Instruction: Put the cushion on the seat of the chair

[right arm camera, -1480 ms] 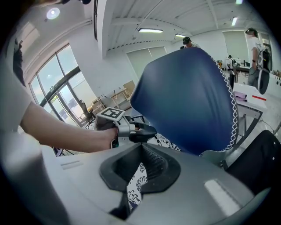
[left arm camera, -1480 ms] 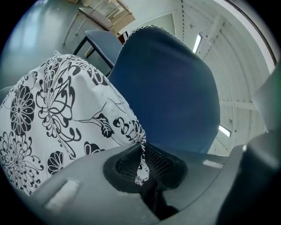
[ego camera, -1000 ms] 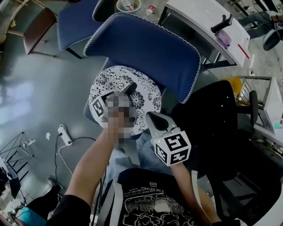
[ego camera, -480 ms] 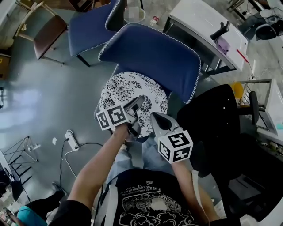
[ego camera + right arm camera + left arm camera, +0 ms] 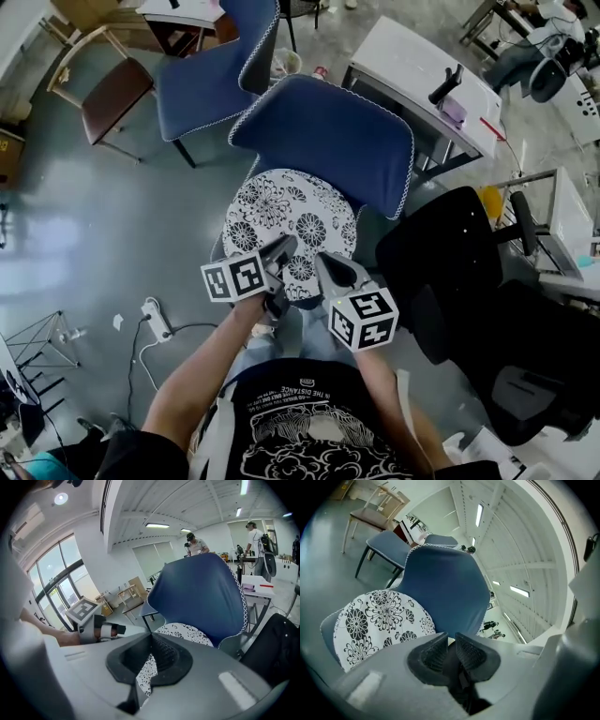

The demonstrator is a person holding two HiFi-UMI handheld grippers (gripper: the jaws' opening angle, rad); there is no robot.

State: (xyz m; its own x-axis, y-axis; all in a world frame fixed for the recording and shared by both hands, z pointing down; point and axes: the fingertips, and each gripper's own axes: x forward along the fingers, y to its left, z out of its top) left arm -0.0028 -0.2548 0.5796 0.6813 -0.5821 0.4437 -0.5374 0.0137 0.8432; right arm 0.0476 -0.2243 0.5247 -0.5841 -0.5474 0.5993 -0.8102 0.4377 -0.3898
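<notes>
Found floral cushion (image 5: 281,214) on seat of blue chair (image 5: 323,141), mid-frame; judged done. Noted left hand-held gripper (image 5: 279,251) just narrowing, right hand-held gripper (image 5: 328,265) pinched together, both empty.

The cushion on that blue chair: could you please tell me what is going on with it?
A person holds a two-jaw gripper in each hand before a blue fabric-covered chair. The round white cushion with black flowers already lies on its seat. The left gripper hovers at the cushion's near edge; its jaws have just been closing, nothing between them, a narrow gap left. The right gripper has its tips together beside it.
</notes>
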